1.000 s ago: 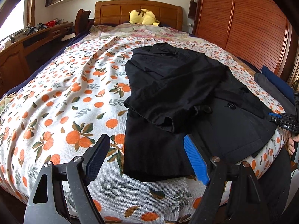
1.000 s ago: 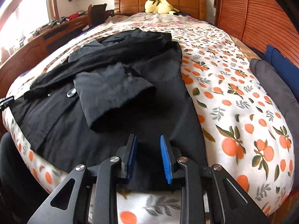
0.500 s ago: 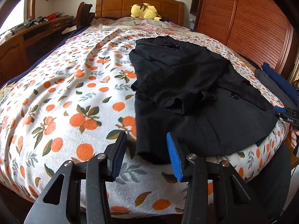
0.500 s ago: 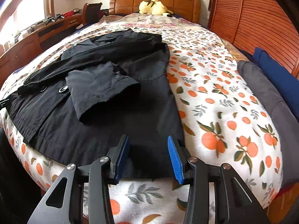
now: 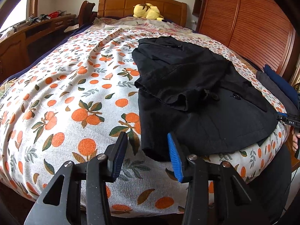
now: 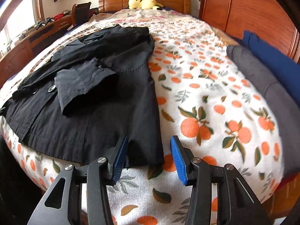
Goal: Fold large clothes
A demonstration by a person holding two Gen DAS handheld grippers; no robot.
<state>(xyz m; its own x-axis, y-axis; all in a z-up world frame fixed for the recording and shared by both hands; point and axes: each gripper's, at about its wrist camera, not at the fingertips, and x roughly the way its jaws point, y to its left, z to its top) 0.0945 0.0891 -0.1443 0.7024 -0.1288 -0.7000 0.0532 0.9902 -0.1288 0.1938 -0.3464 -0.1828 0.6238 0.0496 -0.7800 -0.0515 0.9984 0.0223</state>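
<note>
A black coat point(image 5: 196, 93) lies flat on the bed with both sleeves folded across its front; it also shows in the right wrist view point(image 6: 105, 86). My left gripper point(image 5: 146, 155) is open and empty, with the coat's near left hem corner between its fingers. My right gripper point(image 6: 148, 159) is open and empty, with the near right hem corner between its fingers. The right gripper also shows at the far right of the left wrist view point(image 5: 289, 121).
The bed has an orange-print cover point(image 5: 75, 97). A yellow plush toy point(image 5: 148, 12) sits by the wooden headboard. Grey and blue folded cloths point(image 6: 266, 71) lie along the bed's right side by a wooden wardrobe point(image 5: 253, 24). A desk point(image 5: 28, 37) stands at the left.
Both grippers have pulled back toward the bed's near edge and shifted outward to the coat's hem corners. The left jaws narrowed, then widened a little; the right jaws opened wider.
</note>
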